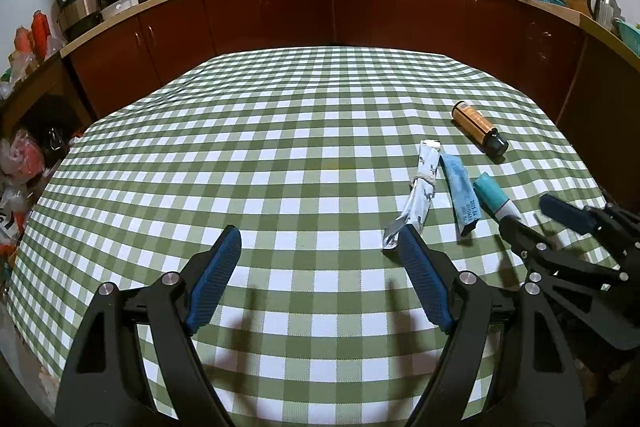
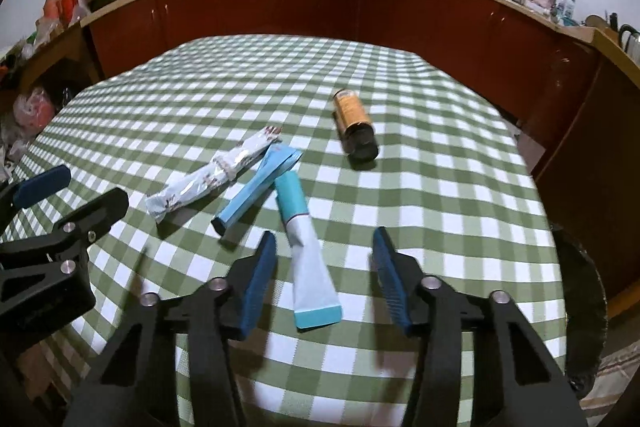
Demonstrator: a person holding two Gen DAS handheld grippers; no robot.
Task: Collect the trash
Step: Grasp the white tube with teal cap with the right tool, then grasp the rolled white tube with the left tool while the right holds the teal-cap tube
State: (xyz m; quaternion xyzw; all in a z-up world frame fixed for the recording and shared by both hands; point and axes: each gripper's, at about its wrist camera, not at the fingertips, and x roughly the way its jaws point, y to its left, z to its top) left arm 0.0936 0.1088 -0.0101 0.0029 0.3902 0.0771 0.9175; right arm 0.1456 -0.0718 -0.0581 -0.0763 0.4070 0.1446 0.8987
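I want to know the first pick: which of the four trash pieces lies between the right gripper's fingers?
The teal-and-white tube. Its flat end lies between the open right gripper fingers; the blue box, silver wrapper and amber bottle lie farther away.

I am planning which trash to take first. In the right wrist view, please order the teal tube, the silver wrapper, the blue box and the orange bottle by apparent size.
1. teal tube, though it lies nearest the camera
2. silver wrapper and blue box, too alike to rank
3. orange bottle, farthest away

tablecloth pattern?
Green-and-white gingham check on the tablecloth; it shows best in the left wrist view, where more bare cloth is visible.
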